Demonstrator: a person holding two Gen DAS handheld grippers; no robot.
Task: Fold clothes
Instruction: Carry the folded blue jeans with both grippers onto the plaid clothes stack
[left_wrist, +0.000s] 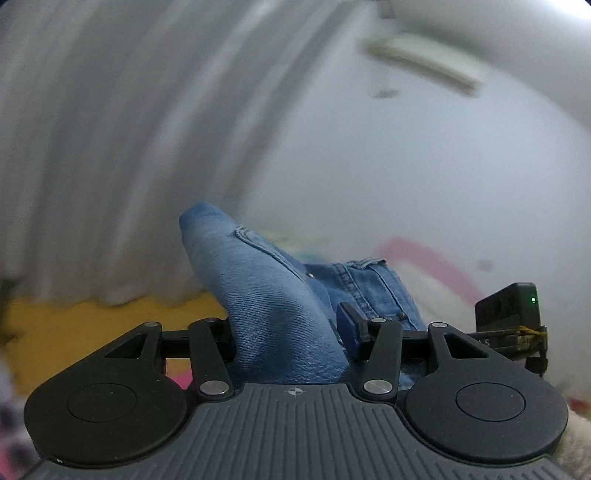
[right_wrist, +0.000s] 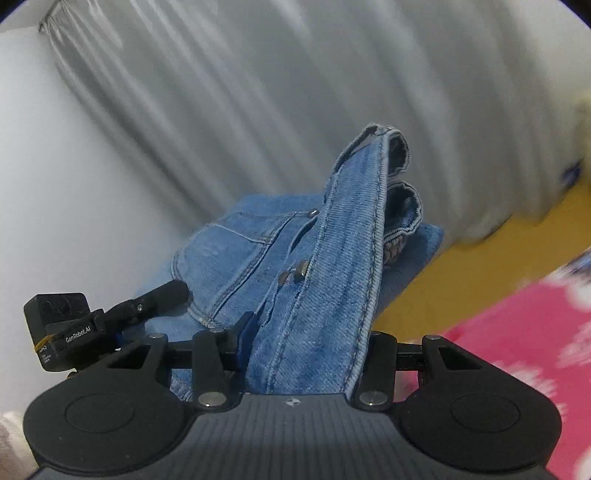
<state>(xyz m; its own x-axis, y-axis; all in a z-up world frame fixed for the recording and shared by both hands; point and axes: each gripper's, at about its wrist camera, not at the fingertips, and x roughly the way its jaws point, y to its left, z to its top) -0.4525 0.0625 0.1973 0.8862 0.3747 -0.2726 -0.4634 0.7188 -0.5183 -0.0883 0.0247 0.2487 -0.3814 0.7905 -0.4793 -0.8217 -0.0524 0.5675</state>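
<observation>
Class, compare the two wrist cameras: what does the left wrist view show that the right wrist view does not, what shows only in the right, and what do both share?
Only the left wrist view shows a long, blurred fixture high on the pale wall.

Only the right wrist view shows the jeans' metal buttons, a stitched pocket and a pink patterned cover.

Both show blue jeans clamped between that camera's gripper fingers, the left gripper and the right gripper, a grey curtain, a yellow surface and the other gripper's camera alongside.
</observation>
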